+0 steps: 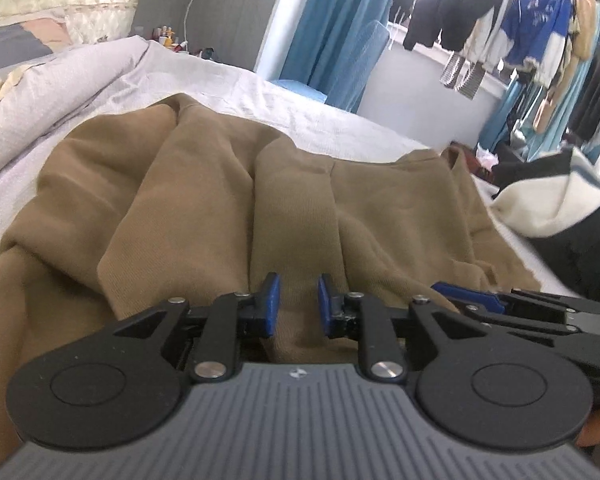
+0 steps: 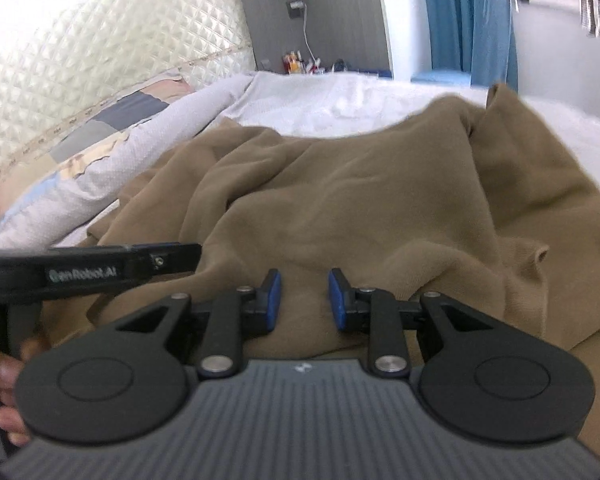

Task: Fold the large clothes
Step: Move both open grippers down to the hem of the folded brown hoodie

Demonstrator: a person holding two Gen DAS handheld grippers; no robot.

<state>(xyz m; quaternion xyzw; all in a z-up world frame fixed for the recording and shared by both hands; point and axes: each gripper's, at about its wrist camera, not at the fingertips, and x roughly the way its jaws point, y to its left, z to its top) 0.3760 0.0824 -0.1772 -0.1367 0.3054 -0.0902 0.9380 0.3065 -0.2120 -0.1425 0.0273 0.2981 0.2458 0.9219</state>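
Beyond the brown garment (image 1: 228, 184) the white bed sheet (image 1: 292, 100) lies free. Left of the garment a rolled duvet (image 1: 40, 96) blocks; right of it, a black-and-white garment (image 1: 560, 208).

Your left wrist camera sits close over the rumpled tan knit garment (image 1: 220, 184), tilted down, facing across the white-sheeted bed (image 1: 300, 100) toward the hanging clothes rack (image 1: 520, 32). Your right camera, equally near, faces the cream quilted headboard (image 2: 100, 68). Both views share the garment and bed.
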